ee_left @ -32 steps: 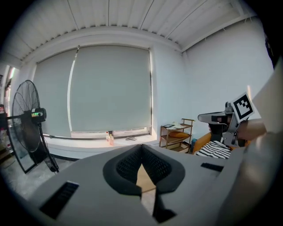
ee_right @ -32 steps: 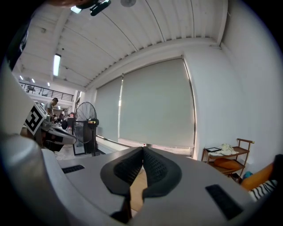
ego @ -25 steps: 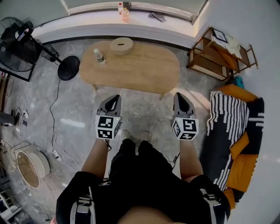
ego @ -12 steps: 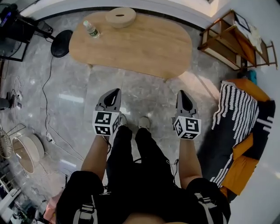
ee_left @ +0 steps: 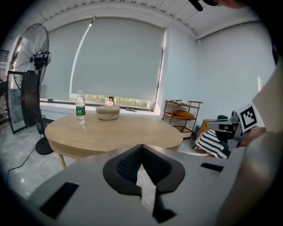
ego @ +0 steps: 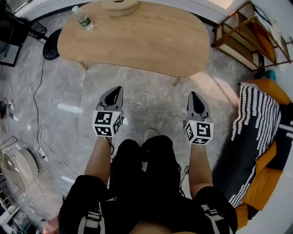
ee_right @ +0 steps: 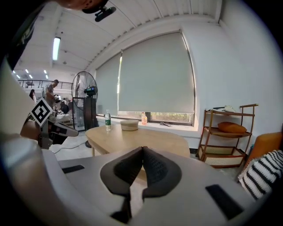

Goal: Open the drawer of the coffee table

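Head view: left gripper (ego: 117, 88) and right gripper (ego: 192, 94) hang side by side above the floor (ego: 146, 91), both well short of the coffee table (ego: 137, 39), whose surface carries a bottle (ego: 82, 18) and a round wooden box (ego: 120, 4); its drawer cannot be made out. Left gripper view: fingers (ee_left: 128, 165) pressed together, nothing between them, table ahead. Right gripper view: fingers (ee_right: 157, 170) likewise pressed together on nothing.

Water bottle (ego: 83, 19), striped blanket (ego: 254, 119)
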`<state>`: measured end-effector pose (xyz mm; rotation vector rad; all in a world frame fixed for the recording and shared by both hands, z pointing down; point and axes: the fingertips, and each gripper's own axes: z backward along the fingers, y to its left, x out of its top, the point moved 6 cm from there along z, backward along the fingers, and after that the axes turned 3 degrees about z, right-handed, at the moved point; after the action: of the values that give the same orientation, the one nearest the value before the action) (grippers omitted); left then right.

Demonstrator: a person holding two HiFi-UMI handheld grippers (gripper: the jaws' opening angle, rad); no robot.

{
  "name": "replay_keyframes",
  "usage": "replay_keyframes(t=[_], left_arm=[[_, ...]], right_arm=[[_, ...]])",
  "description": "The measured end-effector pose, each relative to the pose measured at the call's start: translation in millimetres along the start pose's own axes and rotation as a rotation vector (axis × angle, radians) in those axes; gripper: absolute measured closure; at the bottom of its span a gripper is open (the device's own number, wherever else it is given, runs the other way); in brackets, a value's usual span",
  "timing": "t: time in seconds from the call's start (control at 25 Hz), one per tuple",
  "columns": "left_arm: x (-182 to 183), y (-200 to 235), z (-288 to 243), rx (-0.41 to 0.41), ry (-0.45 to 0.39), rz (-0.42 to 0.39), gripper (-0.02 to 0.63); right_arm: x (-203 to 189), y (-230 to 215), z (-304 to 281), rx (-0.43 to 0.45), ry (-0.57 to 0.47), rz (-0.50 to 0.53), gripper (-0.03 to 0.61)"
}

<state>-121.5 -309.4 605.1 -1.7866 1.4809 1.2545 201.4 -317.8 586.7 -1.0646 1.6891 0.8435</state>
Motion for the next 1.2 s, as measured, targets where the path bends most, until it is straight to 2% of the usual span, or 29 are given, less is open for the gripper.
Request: replay_keyframes(t=[0.16, 0.28, 0.4, 0.56, 0.64, 0.72, 0.76, 0.8, 0.84, 0.88, 0.96, 1.04, 1.2], left_arm=[[-74, 14, -33, -0.025, -0.060, -0.046, 0.592], [-115, 21, -46, -0.028, -0.112, -0.073, 0.592], [-140, 23, -47, -0.031, -0.155, -0.074, 0.592], [-152, 22, -45, -0.046, -0.152, -0.059, 0.592], [-154, 26, -46, -0.078, -0.161, 0.014, 0.592], [-157, 32, -51, -0.144, -0.185, 0.140, 0.591], [-159, 36, -55, -0.184, -0.203, 0.210, 0.591], [-161, 40, -60, -0.224, -0.225, 0.275, 0.570], [-162, 43, -65, -0.264, -0.249, 0.331, 0.463], [-164, 47, -69, -0.298, -0.272, 0.376, 0.395], [-169, 54, -78, -0.346, -0.310, 0.442, 0.365], [-176, 62, -91, -0.377, -0.332, 0.505, 0.350], [-194, 79, -129, -0.446, -0.357, 0.665, 0.347]], right_arm=[[-75, 6, -12, -0.045, -0.067, 0.036, 0.561], [-119, 10, -19, -0.075, -0.118, 0.039, 0.561], [-146, 10, -18, -0.097, -0.154, 0.023, 0.561], [-161, 8, -14, -0.082, -0.144, -0.022, 0.561], [-163, 6, -14, -0.065, -0.135, -0.026, 0.561], [-164, 3, -18, -0.027, -0.133, -0.025, 0.560], [-165, 1, -22, 0.005, -0.128, -0.032, 0.526], [-166, -1, -28, 0.039, -0.117, -0.041, 0.425], [-168, -2, -33, 0.064, -0.103, -0.048, 0.390], [-171, -4, -39, 0.079, -0.086, -0.048, 0.388], [-177, -9, -49, 0.095, -0.051, -0.041, 0.374], [-181, -15, -60, 0.103, -0.021, -0.034, 0.353], [-186, -31, -86, 0.084, 0.017, -0.013, 0.351]])
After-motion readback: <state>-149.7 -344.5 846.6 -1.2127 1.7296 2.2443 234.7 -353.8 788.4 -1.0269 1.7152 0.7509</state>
